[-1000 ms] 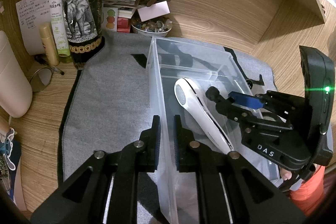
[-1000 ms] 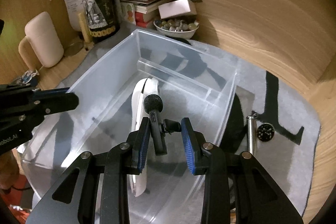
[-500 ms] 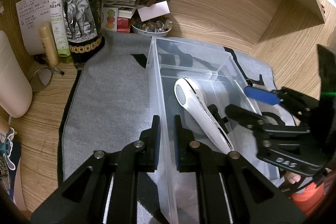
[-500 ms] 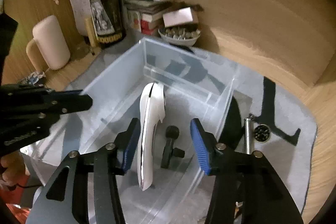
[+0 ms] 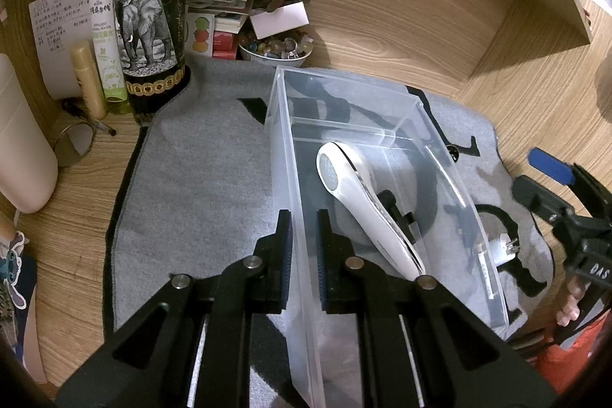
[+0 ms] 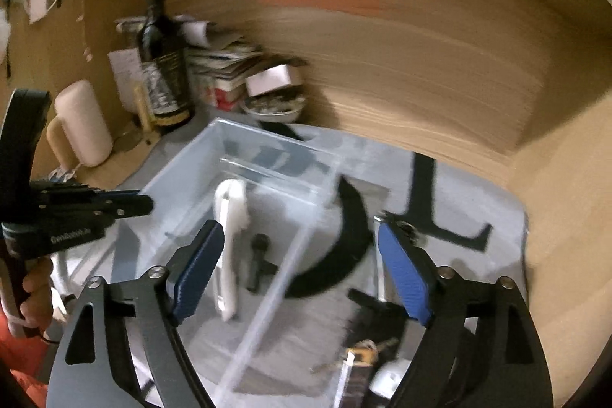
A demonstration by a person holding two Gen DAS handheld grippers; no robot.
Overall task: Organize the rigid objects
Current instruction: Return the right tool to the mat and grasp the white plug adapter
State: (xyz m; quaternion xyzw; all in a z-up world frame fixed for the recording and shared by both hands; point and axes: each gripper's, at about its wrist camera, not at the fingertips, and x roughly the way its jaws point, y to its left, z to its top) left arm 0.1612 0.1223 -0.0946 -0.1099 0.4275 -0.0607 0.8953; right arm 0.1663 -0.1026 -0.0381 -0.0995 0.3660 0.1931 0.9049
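Between the left claw (image 5: pixel 304 247) pads stands the near wall of the clear bin (image 5: pixel 436 125), clenched, probably to steady it. Ahead of and below the right claw (image 6: pixel 302 270), whose jaws have just been opening and hold nothing, the white handheld device (image 6: pixel 229 236) and small black microphone (image 6: pixel 258 264) lie inside the bin.

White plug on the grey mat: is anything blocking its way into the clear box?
Only the side wall of the clear box stands between the white plug and its inside. The box is open on top.
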